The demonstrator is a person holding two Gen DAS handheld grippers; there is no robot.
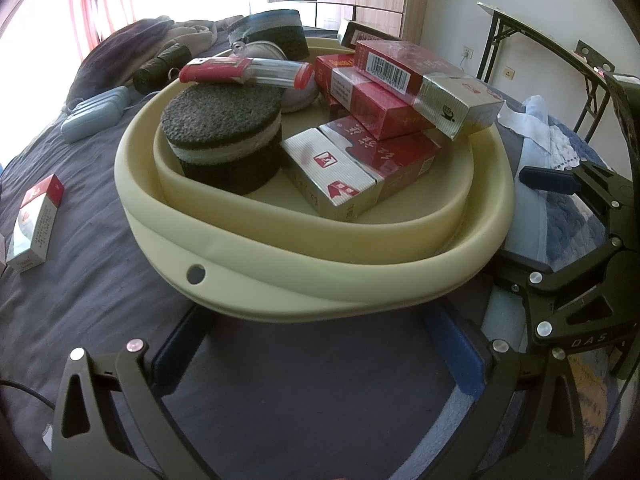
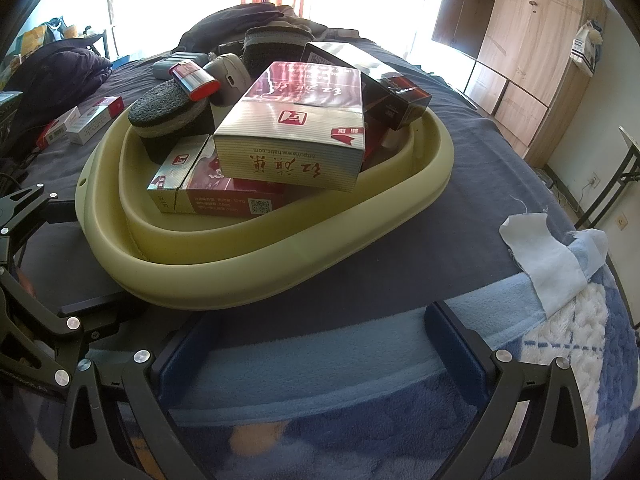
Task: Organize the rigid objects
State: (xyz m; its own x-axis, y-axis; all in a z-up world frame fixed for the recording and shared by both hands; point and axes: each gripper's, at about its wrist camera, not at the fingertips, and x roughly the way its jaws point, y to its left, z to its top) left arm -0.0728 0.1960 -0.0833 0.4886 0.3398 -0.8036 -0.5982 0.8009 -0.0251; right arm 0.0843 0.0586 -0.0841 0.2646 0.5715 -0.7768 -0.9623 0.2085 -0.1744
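A: Nearest, we see the left hand-held gripper (image 1: 320, 356) and right hand-held gripper (image 2: 324, 344), both spread and empty.

B: Beyond, we see the basin (image 1: 280, 276) on the bed (image 1: 80, 288), holding cigarette packs (image 1: 352, 168) and a sponge (image 1: 224, 136).

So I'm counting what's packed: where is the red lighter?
The red lighter lies at the back left of the basin, resting on the round black sponge, beside the stacked cigarette packs.

Left gripper (image 1: 320, 354) fingers spread wide, empty (pads blue); right gripper (image 2: 320, 344) likewise, held low, level.
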